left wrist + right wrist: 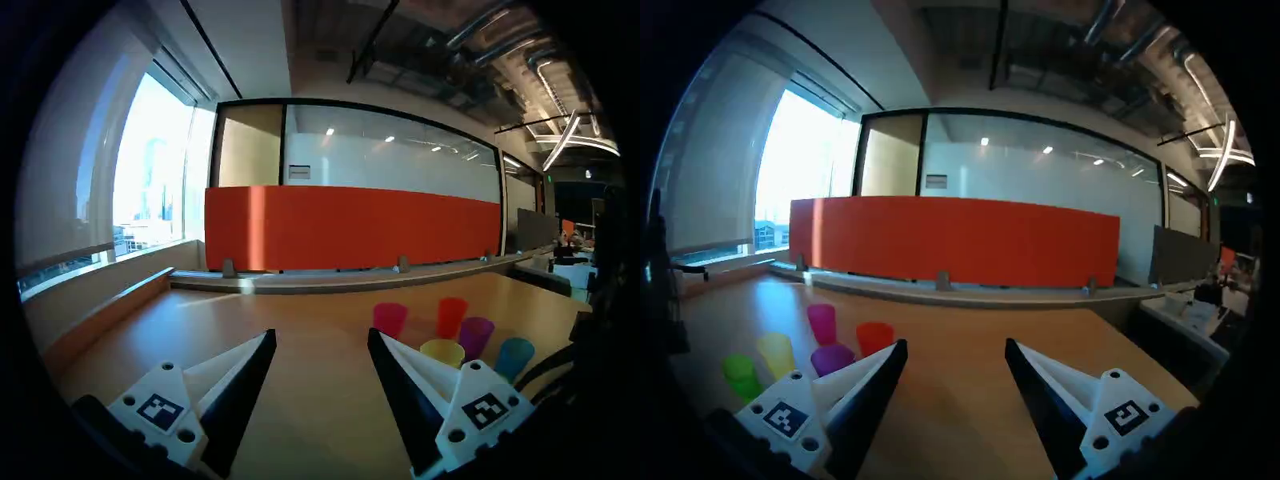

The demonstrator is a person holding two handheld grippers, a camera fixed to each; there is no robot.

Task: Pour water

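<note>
Several coloured plastic cups stand upright in a cluster on the wooden table. In the left gripper view they sit to the right beyond my fingers: a pink cup (390, 318), an orange cup (451, 316), a purple cup (475, 337), a yellow cup (442, 352) and a blue cup (514, 358). In the right gripper view they lie to the left: a green cup (741, 376), a yellow cup (777, 353), a pink cup (822, 322), a purple cup (831, 359) and an orange cup (874, 337). My left gripper (322, 336) is open and holds nothing. My right gripper (956, 344) is open too, above the table.
The wooden table (320, 320) runs to an orange divider panel (352, 228) at its far edge. A bright window (148, 192) and a ledge line the left side. Desks and office clutter (1200, 296) stand off to the right.
</note>
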